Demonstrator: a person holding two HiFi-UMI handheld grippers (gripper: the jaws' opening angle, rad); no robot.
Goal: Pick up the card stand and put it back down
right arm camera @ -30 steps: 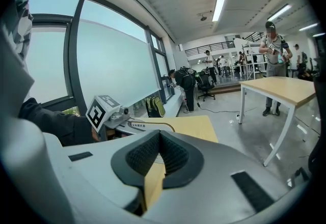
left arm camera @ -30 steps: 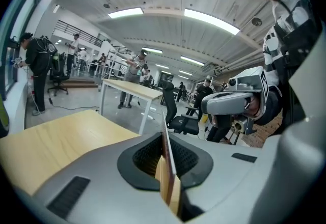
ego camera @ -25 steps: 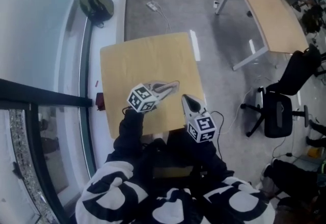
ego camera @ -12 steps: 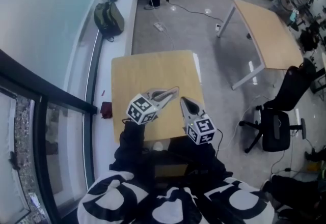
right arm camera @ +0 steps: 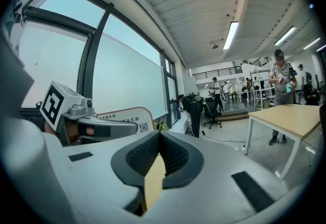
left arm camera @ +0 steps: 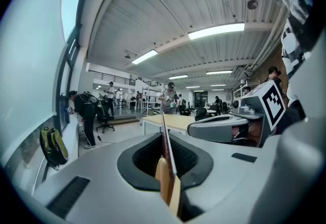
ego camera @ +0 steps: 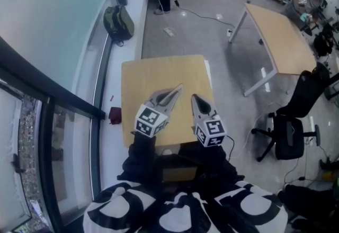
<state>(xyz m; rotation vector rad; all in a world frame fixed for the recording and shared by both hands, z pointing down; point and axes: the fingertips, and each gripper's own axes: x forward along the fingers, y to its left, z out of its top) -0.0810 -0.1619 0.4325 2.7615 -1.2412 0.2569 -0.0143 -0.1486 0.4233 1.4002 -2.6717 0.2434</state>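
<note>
My left gripper [ego camera: 178,89] is shut on the card stand, a thin clear holder with a printed card. In the left gripper view the card stand [left arm camera: 166,142] shows edge-on as a thin sheet clamped between the jaws. The right gripper view shows the card stand [right arm camera: 124,115] face-on, with print and a small code, sticking up above the left gripper [right arm camera: 133,128]. It is held in the air above the small wooden table [ego camera: 159,73]. My right gripper [ego camera: 195,98] hovers just to the right, apart from the stand. Its jaws meet with nothing between them [right arm camera: 159,139].
A green backpack [ego camera: 119,23] lies on the floor by the window. A small dark red object [ego camera: 115,115] sits on the ledge left of the table. A second wooden table [ego camera: 280,36] and a black office chair [ego camera: 288,134] stand to the right. People stand far off.
The head view has swung, so the table now sits lower and nearer the middle. Both grippers stay side by side. The left one's jaws point more steeply away, still shut on the stand.
</note>
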